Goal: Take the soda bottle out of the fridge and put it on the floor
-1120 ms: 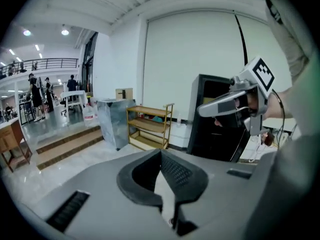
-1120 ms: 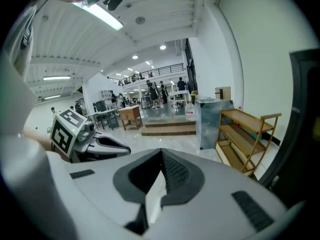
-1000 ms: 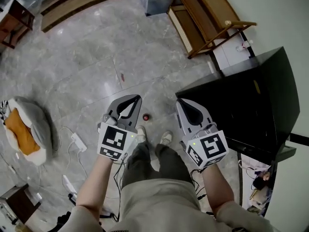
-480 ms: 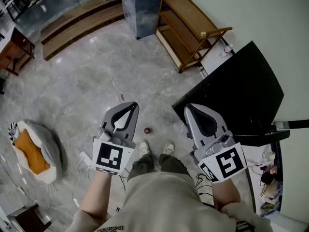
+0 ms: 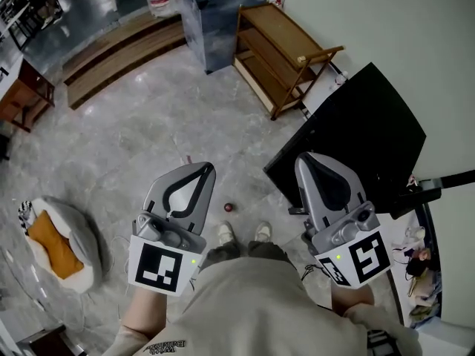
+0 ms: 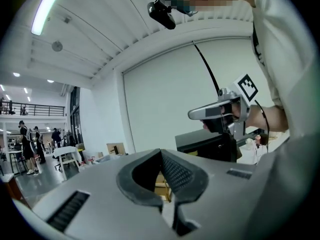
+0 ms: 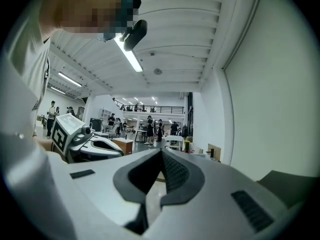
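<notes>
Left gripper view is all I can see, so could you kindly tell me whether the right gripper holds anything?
Observer: No. In its own view the right gripper has its jaws together, with nothing between them.
Operator: Thank you. What lies on the floor near the person's feet?
Observer: A small dark red round object lies on the grey marble floor, just ahead of the person's white shoes.
Operator: And further to the person's left?
Observer: A grey and orange soft cushion lies on the floor there, well apart from the left gripper.
</notes>
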Available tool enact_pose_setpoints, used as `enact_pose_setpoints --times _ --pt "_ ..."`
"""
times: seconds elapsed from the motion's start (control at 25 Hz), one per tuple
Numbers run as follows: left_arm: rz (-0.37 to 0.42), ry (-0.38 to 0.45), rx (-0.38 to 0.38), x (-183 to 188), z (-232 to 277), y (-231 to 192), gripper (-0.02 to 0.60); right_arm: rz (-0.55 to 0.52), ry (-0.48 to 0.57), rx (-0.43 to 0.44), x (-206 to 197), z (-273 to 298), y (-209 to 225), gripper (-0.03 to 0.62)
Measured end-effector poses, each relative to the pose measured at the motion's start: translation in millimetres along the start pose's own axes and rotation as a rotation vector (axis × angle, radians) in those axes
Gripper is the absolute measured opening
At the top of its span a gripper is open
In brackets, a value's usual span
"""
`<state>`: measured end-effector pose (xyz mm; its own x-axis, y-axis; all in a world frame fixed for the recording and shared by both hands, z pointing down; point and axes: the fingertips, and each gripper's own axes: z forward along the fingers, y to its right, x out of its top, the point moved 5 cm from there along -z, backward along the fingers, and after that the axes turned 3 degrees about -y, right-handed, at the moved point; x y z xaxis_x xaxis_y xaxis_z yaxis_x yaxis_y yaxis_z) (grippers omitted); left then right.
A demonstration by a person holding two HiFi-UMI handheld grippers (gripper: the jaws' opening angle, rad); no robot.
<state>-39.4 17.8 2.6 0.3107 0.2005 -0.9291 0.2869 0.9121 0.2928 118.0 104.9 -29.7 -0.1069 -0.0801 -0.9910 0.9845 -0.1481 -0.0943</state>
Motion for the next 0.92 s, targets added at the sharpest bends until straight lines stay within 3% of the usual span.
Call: enact_pose_setpoints --times 0.16,0.36,0.68,0.92 --pt "-0.093 -0.001 0.007 5.1 -9.0 -2.9 0.005 -0.020 0.000 0.011 5.9 -0.5 -2.9 -0.005" --pt "0.005 0.008 0.039 16.7 -11.6 -6.5 0.005 -0.022 -0.007 0.026 9.7 1.7 -1.3 -0.005" --pt "-0.036 0.017 0.047 15.2 -18.1 -6.4 0.005 -0.030 -0.008 0.048 11.0 5.3 -6.6 -0.005" --pt "-0.005 0.021 0.040 19.3 -18.3 -6.8 0.005 -0.033 -0.004 0.051 13.5 5.3 -6.9 -0.005"
